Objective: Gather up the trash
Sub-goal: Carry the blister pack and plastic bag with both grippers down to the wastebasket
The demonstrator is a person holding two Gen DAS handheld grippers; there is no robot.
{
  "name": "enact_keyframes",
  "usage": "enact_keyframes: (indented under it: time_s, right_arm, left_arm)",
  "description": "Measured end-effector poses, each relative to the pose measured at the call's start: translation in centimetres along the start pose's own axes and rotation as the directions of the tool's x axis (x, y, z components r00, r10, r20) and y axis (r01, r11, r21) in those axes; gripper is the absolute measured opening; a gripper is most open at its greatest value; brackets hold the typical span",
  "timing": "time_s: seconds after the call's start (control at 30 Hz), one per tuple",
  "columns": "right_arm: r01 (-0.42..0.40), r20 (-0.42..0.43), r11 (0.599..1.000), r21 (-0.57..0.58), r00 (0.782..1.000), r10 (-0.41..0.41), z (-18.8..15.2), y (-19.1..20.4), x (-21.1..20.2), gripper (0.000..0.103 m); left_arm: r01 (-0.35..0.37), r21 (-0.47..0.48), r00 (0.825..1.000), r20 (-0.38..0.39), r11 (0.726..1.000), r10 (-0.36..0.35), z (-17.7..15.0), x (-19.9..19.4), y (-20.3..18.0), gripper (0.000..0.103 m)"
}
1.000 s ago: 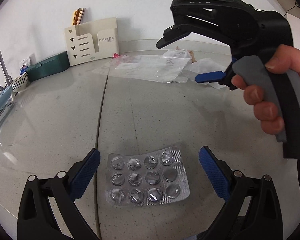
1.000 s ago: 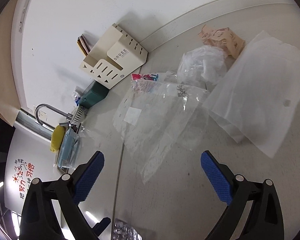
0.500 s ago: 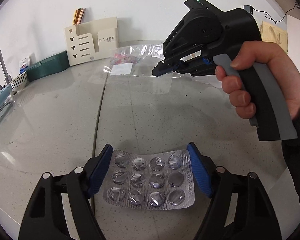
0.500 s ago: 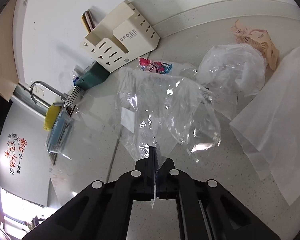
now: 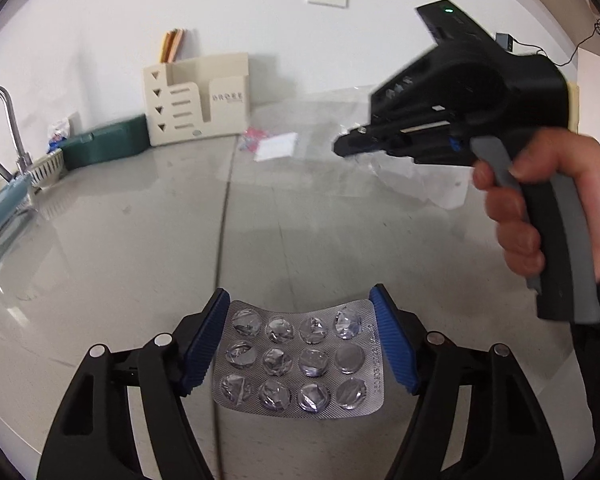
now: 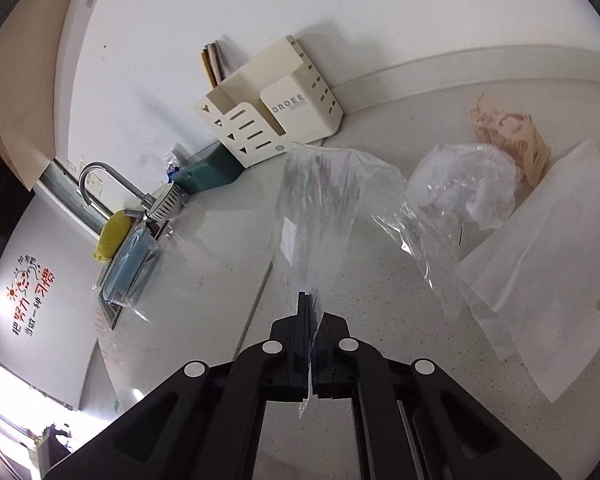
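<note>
The left gripper (image 5: 300, 344) pinches a blister pack (image 5: 298, 360) by its two short edges, one blue pad on each side; the pack sits between the pads, bowed slightly at its far edge, above the countertop (image 5: 140, 240). It looks light and springy: thin foil and plastic that will buckle if squeezed harder, so a gentle edge grip seems right. Most of its pockets are torn open and crumpled; two on the right look flatter, and whether anything is left in them I cannot tell.

The right gripper (image 6: 310, 308) has its fingers pressed together on the near corner of a clear plastic bag (image 6: 324, 200), which hangs ahead of the tips, lifted and billowing. The film is nearly weightless, limp and slippery, likely to slide out unless a good fold is caught. It probably serves as the trash bag; a small white slip shows through it, otherwise its contents are unclear.

Right of those tips lie a crumpled clear wrapper (image 6: 468, 184), a printed paper scrap (image 6: 512, 136) and a white sheet (image 6: 548, 272)
</note>
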State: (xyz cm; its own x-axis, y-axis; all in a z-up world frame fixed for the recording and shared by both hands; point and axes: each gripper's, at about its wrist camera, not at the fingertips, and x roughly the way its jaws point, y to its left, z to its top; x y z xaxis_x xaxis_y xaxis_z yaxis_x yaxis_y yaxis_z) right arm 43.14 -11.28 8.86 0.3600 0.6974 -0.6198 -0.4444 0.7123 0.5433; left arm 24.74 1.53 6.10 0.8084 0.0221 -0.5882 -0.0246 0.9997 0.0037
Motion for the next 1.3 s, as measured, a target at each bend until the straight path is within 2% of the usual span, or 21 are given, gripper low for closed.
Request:
enact_keyframes:
  time_s: [0.2, 0.53, 0.73, 1.0, 1.3]
  right_arm:
    - [0.073, 0.084, 0.988, -0.134, 0.995, -0.062, -0.9, 3.2, -2.6, 0.005]
    - [0.087, 0.162, 0.962, -0.26, 0.986, -0.045, -3.6, 7.8, -7.2, 0.005]
    - [0.103, 0.225, 0.939, -0.329, 0.974, -0.028, -6.8, 10.3, -11.2, 0.005]
    - [0.092, 0.27, 0.936, -0.341, 0.963, 0.004, -11.2, 11.6, -15.6, 0.005]
    - [0.054, 0.261, 0.949, -0.311, 0.965, 0.03, -17.2, 10.8, -19.2, 0.005]
  left_arm:
    - [-0.039, -0.006, 0.999, 0.026, 0.999, 0.039, 0.7, -0.9, 1.1, 0.071]
    - [-0.07, -0.028, 0.996, 0.055, 0.997, 0.071, 0.4, -3.2, 1.8, 0.071]
    - [-0.073, -0.03, 0.995, 0.07, 0.997, 0.075, -0.2, -5.0, 1.5, 0.071]
    - [-0.064, -0.025, 0.994, 0.086, 0.998, 0.066, -1.5, -7.7, 0.9, 0.071]
    - [-0.066, -0.007, 0.994, 0.088, 0.998, 0.067, -4.8, -10.5, -0.9, 0.072]
